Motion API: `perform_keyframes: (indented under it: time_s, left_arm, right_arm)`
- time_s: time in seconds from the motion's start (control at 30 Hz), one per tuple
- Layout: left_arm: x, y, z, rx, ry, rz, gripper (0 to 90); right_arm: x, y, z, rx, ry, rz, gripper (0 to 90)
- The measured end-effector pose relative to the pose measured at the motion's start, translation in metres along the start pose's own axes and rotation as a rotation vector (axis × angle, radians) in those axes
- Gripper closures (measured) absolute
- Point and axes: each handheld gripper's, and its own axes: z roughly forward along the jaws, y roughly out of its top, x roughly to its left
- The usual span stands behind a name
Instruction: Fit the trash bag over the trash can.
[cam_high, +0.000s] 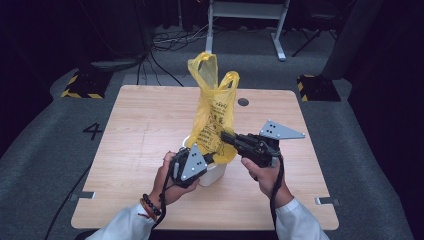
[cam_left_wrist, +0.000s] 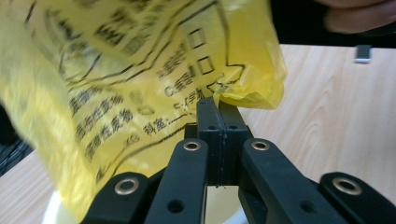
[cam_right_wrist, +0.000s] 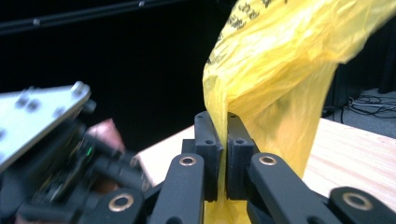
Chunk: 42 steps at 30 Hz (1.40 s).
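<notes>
1. My left gripper (cam_left_wrist: 218, 108) – jaws clenched on the yellow bag (cam_high: 214, 117), low corner.
2. My right gripper (cam_right_wrist: 223, 122) – jaws clamped on its side.
3. Bag stands over the white container (cam_high: 212, 173), mid-worktop (cam_high: 140, 130).

A thin yellow plastic bag (cam_high: 212, 112) printed with black characters stands upright near the middle of the table, a little toward the near edge, its two loop handles sticking up at the far end. Its crumpled lower part sits in a small white container (cam_high: 214, 173) just beneath it.
</notes>
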Motion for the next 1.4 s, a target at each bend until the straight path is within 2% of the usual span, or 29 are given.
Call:
perform_keyframes:
  time_s: [0.23,0.37,0.47,0.5,0.57,0.7,0.8,0.93,1.0,1.1,1.2,1.23,1.3,1.33,1.4]
  left_arm:
    - [0.015,-0.007,-0.001,0.031,0.013,-0.015,89.8]
    - [0.027,-0.014,0.002,0.064,-0.008,-0.06,88.7]
    - [0.032,-0.019,0.001,0.068,0.008,-0.081,81.0]
    - [0.033,-0.021,0.0,0.064,0.017,-0.1,77.0]
    - [0.036,-0.026,-0.003,0.031,-0.008,-0.122,67.6]
    - [0.041,-0.033,-0.015,-0.051,-0.054,-0.141,48.3]
    - [0.043,-0.035,-0.024,-0.101,-0.09,-0.158,42.9]
    - [0.042,-0.027,-0.025,-0.12,-0.104,-0.133,39.4]
    - [0.043,-0.021,-0.024,-0.143,-0.123,-0.141,38.8]
    - [0.045,-0.01,-0.019,-0.159,-0.155,-0.173,36.6]
    - [0.046,-0.002,-0.013,-0.15,-0.159,-0.155,37.6]
    - [0.045,0.0,-0.012,-0.15,-0.149,-0.149,41.8]
    - [0.046,0.003,-0.009,-0.139,-0.15,-0.141,54.0]
    - [0.047,0.004,-0.008,-0.124,-0.145,-0.132,64.1]
    - [0.049,0.003,-0.004,-0.105,-0.184,-0.108,77.2]
  right_arm:
    - [0.007,-0.007,0.008,0.09,0.015,-0.084,86.4]
    - [0.002,-0.013,0.018,0.152,-0.014,-0.106,86.7]
    - [-0.002,-0.018,0.023,0.187,-0.014,-0.099,86.8]
    - [-0.002,-0.019,0.025,0.197,-0.017,-0.1,86.8]
    - [-0.005,-0.023,0.029,0.222,-0.026,-0.095,86.9]
    - [-0.007,-0.028,0.036,0.253,-0.046,-0.103,86.9]
    - [-0.008,-0.031,0.04,0.264,-0.057,-0.106,87.0]
    - [-0.009,-0.036,0.044,0.275,-0.059,-0.101,87.0]
    - [-0.009,-0.039,0.046,0.284,-0.061,-0.097,86.9]
    - [-0.009,-0.039,0.047,0.287,-0.059,-0.098,86.6]
    - [-0.007,-0.039,0.045,0.29,-0.065,-0.118,85.4]
    - [-0.007,-0.04,0.044,0.289,-0.069,-0.127,85.0]
    - [-0.005,-0.041,0.042,0.285,-0.072,-0.152,83.4]
    - [-0.004,-0.042,0.041,0.28,-0.065,-0.163,83.0]
    - [-0.004,-0.044,0.04,0.285,-0.073,-0.181,82.7]
